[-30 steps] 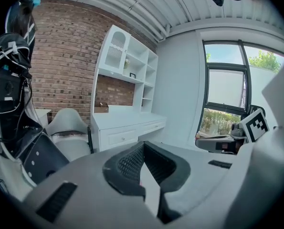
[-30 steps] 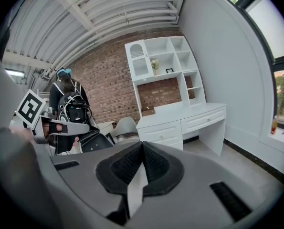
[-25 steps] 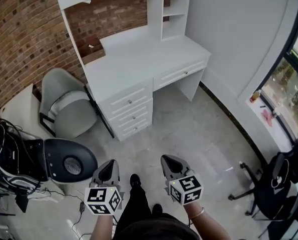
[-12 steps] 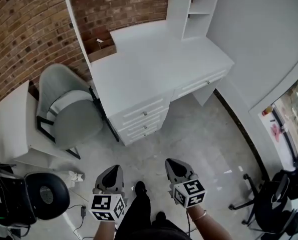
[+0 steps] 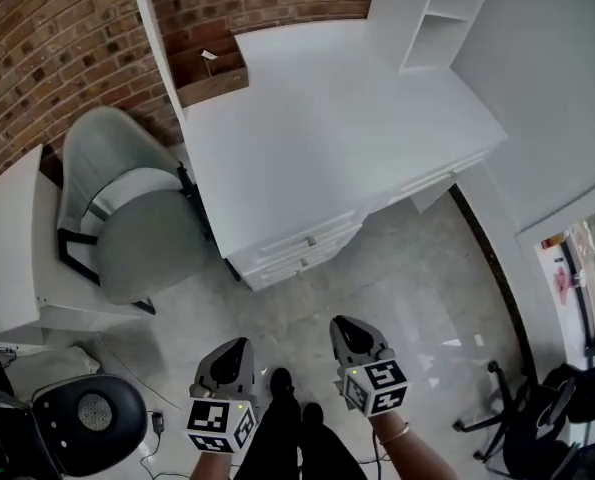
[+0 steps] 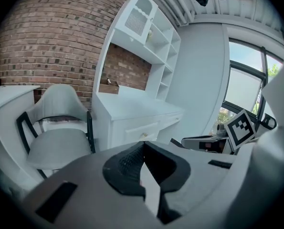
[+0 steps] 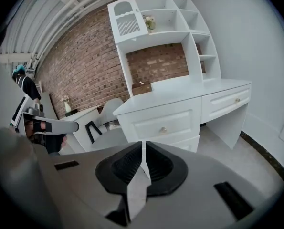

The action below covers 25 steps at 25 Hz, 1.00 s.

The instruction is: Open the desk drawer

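A white desk (image 5: 307, 128) stands ahead against the brick wall, its stack of closed drawers (image 5: 302, 245) facing me. Both grippers hang over the floor, well short of the desk. The left gripper (image 5: 229, 360) is shut and holds nothing; in the left gripper view (image 6: 141, 149) it points at the drawer stack (image 6: 142, 129). The right gripper (image 5: 351, 336) is also shut and holds nothing. In the right gripper view (image 7: 142, 144) the top drawer's knob (image 7: 163, 129) lies just above its tips. A wider closed drawer (image 7: 226, 102) sits under the desk's right half.
A grey padded chair (image 5: 127, 223) stands left of the desk, beside a white side table (image 5: 12, 258). A round black seat (image 5: 87, 418) is at the lower left and a black office chair (image 5: 537, 418) at the lower right. The person's shoes (image 5: 282, 383) stand between the grippers.
The person has walked towards the desk, which now fills more of the head view. Both grippers came forward and lower with them, still shut.
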Available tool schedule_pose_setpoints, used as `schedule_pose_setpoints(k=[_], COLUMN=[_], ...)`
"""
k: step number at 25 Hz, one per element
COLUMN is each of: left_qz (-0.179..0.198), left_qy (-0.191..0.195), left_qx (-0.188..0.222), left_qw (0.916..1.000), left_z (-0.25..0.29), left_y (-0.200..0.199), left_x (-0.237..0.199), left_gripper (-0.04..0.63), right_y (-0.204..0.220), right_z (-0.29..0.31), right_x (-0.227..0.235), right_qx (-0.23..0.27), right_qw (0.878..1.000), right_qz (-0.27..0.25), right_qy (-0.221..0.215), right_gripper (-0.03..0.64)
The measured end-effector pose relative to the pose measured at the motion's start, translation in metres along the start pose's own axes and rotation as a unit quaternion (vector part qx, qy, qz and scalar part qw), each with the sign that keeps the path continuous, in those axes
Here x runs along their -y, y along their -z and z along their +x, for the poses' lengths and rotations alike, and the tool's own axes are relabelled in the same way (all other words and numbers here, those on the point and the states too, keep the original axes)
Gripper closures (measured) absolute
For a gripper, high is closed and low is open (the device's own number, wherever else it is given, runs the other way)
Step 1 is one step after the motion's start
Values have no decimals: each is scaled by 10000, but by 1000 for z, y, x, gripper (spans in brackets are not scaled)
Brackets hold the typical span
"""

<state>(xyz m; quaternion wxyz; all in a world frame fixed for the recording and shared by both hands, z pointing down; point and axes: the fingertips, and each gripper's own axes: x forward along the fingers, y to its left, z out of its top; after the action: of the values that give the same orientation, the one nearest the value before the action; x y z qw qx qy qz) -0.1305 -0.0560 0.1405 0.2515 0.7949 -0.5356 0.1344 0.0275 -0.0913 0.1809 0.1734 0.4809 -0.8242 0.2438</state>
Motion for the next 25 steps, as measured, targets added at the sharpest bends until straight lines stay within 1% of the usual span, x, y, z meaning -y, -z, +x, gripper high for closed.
schedule_pose_setpoints(k=[5,7,8,12,17,25], left_qz=[-114,-142,-157,-221,-209,-168], left_qy=[-95,-148,-178,-243,-241,-263], left_qx=[8,47,71,140,173,204], left_qw=[9999,9998,9997,9994,9993,9993], left_z=[37,54,62,94,133,183], left_y=[26,42,50,93,147,217], left_x=[-13,-18,-22,-33,-43,-73], left_gripper=[586,586,586,586,586,586], right_y=[33,52,62,110,169,243], right_z=[48,67,77,114,161,236], right_x=[19,28,32,49,79,113], right_qx=[-192,-247,-275,-357,-436,-512], right_qw=[9997,9995,9994,9992,9989,9985], right_qz=[139,149,129,52,-25,-143], right_qy=[-85,-112,-134,-195,-162,-107], right_gripper=[603,561,547,539,522,507])
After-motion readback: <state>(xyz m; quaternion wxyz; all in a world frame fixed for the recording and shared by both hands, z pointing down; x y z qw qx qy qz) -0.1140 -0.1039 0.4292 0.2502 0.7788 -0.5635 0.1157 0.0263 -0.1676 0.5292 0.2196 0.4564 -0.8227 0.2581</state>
